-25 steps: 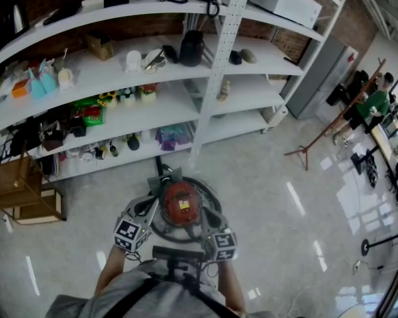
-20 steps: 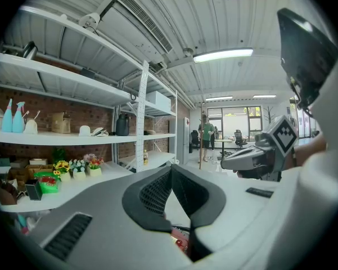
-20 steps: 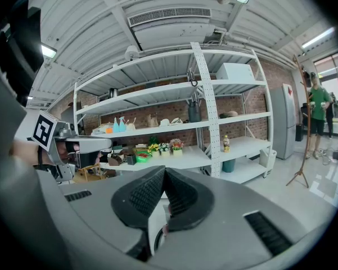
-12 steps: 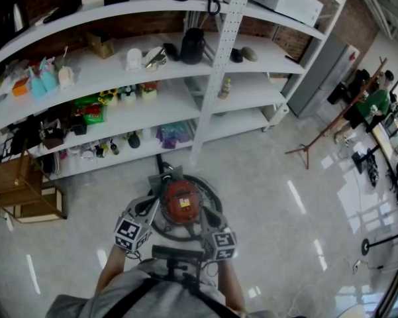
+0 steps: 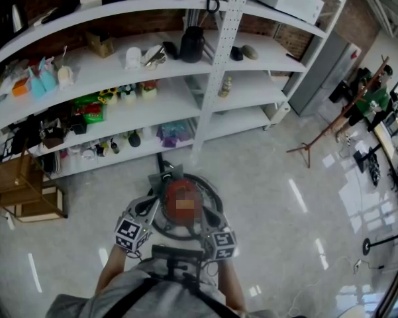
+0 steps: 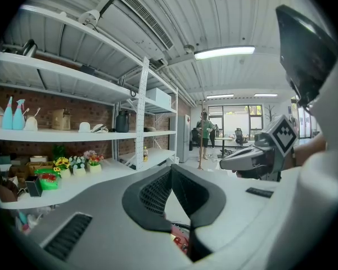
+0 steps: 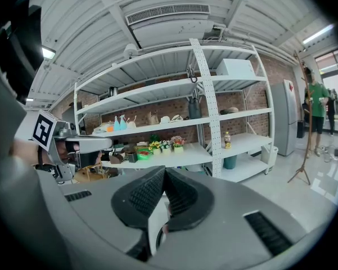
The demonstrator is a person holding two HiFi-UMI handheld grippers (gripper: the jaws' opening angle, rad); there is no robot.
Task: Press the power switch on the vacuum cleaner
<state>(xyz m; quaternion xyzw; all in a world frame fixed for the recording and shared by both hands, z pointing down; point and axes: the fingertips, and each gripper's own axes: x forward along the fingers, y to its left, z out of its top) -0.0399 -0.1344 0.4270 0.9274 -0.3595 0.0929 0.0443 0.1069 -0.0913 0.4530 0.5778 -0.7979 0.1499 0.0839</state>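
Frankly, reading no brand or word anywhere (print on the shelf goods too small to tell); making out only the black-and-white square markers (image 5: 129,234) on the two tool cubes. Holding the left gripper (image 6: 170,170) clenched, dark ribbed jaw tips pressing together with nothing caught between, and glimpsing a sliver of red through the gap lower down. Holding the right gripper (image 7: 164,172) clamped the same way, tips meeting, gripping nothing. Reaching both tools forward and down in the head view, one to each side of the vacuum cleaner (image 5: 172,192), tips lying over its dark outer ring; not telling from any view whether touching it or hovering just above. Seeing the vacuum cleaner as a low round body with a red domed top inside a black ring, a dark piece sticking out at its far side. Finding it standing on the pale glossy floor (image 5: 271,197), directly below the person, between the two grippers and near the foot of the white shelving (image 5: 251,93). Spotting, from the left gripper view, the right gripper's marker cube out to the right, well apart from the left jaws.
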